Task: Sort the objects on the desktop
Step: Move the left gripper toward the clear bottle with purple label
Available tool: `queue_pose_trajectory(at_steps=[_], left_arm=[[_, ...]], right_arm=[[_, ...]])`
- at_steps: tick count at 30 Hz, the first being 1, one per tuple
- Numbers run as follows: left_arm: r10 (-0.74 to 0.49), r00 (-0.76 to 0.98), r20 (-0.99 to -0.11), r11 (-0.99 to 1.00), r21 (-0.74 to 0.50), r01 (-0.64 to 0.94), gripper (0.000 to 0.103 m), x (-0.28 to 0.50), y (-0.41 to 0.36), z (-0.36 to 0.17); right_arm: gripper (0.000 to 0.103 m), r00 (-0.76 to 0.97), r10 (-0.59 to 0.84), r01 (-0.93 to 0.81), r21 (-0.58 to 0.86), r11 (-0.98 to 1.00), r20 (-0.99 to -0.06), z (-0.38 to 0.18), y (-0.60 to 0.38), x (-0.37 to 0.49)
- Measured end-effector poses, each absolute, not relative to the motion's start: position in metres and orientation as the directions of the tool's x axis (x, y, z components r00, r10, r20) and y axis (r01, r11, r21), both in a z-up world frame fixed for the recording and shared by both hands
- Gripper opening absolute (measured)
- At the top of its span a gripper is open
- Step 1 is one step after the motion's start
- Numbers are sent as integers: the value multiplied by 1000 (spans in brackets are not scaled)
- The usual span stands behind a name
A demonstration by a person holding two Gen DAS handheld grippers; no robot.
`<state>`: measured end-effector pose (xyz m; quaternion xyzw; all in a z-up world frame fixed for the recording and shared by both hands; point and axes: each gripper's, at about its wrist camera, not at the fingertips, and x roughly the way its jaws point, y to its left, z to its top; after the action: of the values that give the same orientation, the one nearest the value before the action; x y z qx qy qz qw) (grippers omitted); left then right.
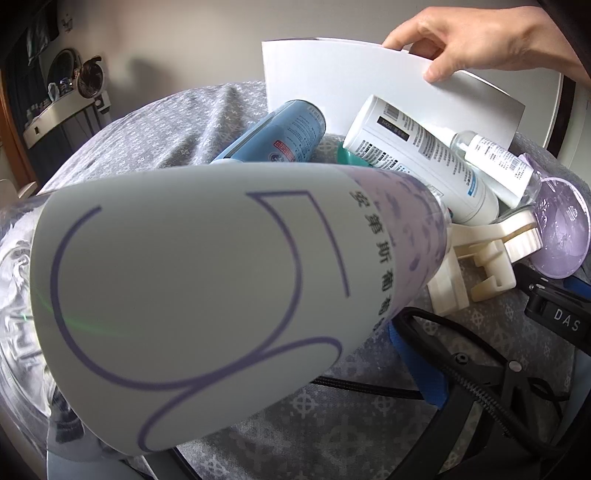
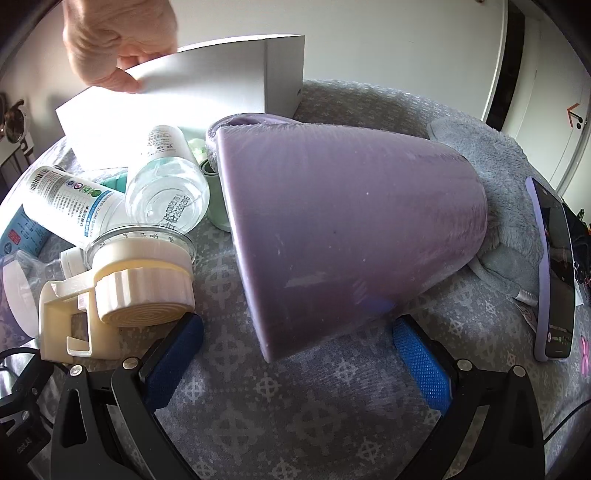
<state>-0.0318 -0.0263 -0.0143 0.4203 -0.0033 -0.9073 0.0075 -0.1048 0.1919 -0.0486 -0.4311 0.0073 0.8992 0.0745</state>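
A large white bottle with purple line art [image 1: 192, 295] lies right in front of the left camera and hides most of my left gripper; only one blue pad [image 1: 417, 354] shows beside it, so its grip is unclear. My right gripper [image 2: 295, 354] is open, its blue pads [image 2: 421, 365] on either side of the base of a purple cup [image 2: 351, 236] lying on its side. Behind lie a white bottle [image 1: 417, 162], a clear bottle [image 2: 166, 192], a blue can [image 1: 284, 129] and a cream plastic clip part [image 2: 129, 291]. A bare hand [image 1: 476, 33] holds a white box [image 1: 369, 88].
Everything lies on a grey patterned cloth [image 2: 266, 417]. A phone in a lilac case [image 2: 554, 273] stands at the right beside a grey plush cloth [image 2: 491, 155]. A purple lid [image 1: 561, 236] lies at the right in the left wrist view.
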Motion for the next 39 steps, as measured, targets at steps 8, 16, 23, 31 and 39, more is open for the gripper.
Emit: queue_pose_trajectory(at_steps=[8, 16, 23, 31, 39], left_arm=[[-17, -647, -763, -1000, 12, 11, 103, -37, -30, -19], [-17, -647, -763, -1000, 12, 12, 103, -38, -30, -20], [-17, -647, -763, -1000, 12, 12, 103, -37, -29, -19], [-15, -648, -762, -1000, 9, 12, 103, -35, -29, -15], [-17, -648, -762, -1000, 12, 12, 103, -33, -33, -9]], right_arm=[[103, -617, 128, -140, -51, -989, -777, -51, 193, -107], [103, -617, 128, -140, -52, -989, -777, -51, 192, -106], [103, -617, 128, -140, -52, -989, -777, -51, 193, -107], [103, -616, 128, -140, -52, -989, -777, -51, 193, -107], [103, -616, 128, -140, -52, -989, -777, -51, 193, -106]])
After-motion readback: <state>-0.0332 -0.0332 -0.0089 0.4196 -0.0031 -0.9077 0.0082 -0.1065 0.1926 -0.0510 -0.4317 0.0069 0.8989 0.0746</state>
